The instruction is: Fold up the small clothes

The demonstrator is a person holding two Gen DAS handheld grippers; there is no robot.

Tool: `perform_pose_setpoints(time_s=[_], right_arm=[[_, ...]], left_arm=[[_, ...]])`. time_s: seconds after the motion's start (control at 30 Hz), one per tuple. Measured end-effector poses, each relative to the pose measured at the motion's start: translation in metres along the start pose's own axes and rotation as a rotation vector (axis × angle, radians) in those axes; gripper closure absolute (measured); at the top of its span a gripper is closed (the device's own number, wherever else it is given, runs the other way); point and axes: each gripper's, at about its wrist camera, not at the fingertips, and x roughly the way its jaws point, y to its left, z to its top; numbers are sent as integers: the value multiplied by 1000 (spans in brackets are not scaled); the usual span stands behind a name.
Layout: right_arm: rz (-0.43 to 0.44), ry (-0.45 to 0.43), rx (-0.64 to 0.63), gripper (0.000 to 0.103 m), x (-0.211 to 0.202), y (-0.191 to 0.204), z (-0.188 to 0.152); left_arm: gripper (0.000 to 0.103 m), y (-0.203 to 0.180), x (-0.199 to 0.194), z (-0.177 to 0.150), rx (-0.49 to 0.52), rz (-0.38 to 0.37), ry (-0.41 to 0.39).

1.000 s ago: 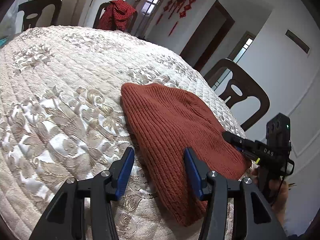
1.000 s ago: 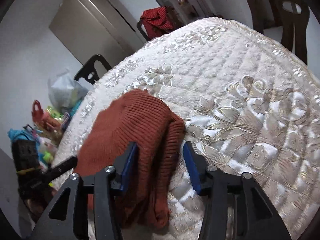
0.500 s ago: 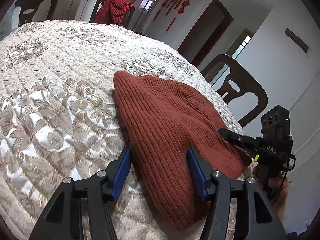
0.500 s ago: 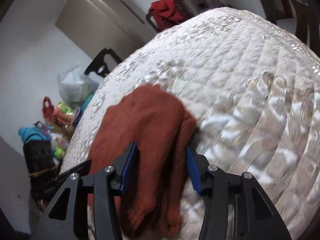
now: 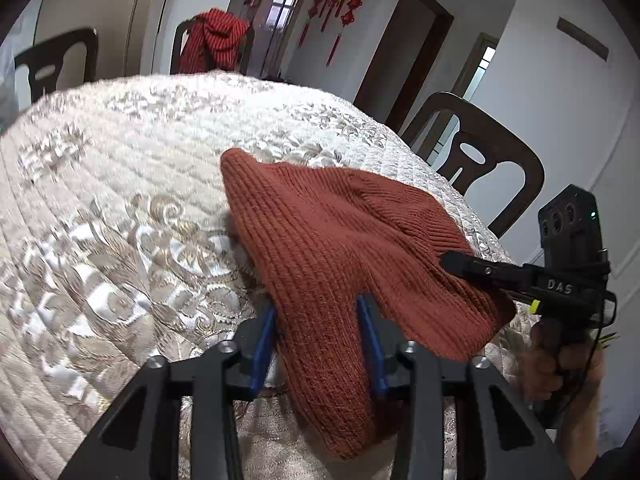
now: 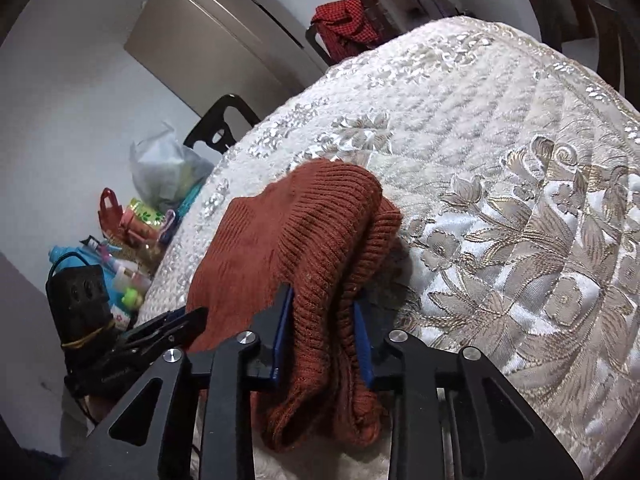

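On the quilted tablecloth [image 5: 120, 208] we note the rust knit hat [image 5: 332, 232] (near edge); left gripper [image 5: 318, 344] and right gripper [image 6: 322, 340] each closing, pinching its hem.

The knitted hat [image 5: 340, 240] lies on the quilted cloth [image 5: 120, 200] that covers the worktop, near its front edge. The left claw [image 5: 318, 340] is closing on the hat's near left corner, the right claw [image 6: 322, 334] closing on its bunched right edge, fabric between both pairs of pads. Behind the worktop stands a chair [image 5: 212, 46] draped with a garment [image 5: 212, 36]; another chair [image 5: 480, 160] stands to its right. Bags and bottles [image 6: 132, 220] crowd the floor left of the worktop.
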Motion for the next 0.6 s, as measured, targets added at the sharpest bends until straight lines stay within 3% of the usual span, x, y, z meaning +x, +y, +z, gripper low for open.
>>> perform_pose_setpoints(time_s=[0.3,0.6], right_arm=[[43,-41,-106,77,-20,42,-5],[69,-35,-126,77,-12,54,-5]], left_arm=[[68,-12,-28,4,63,13,-61],[68,-2,-35,5,66,37,-80]])
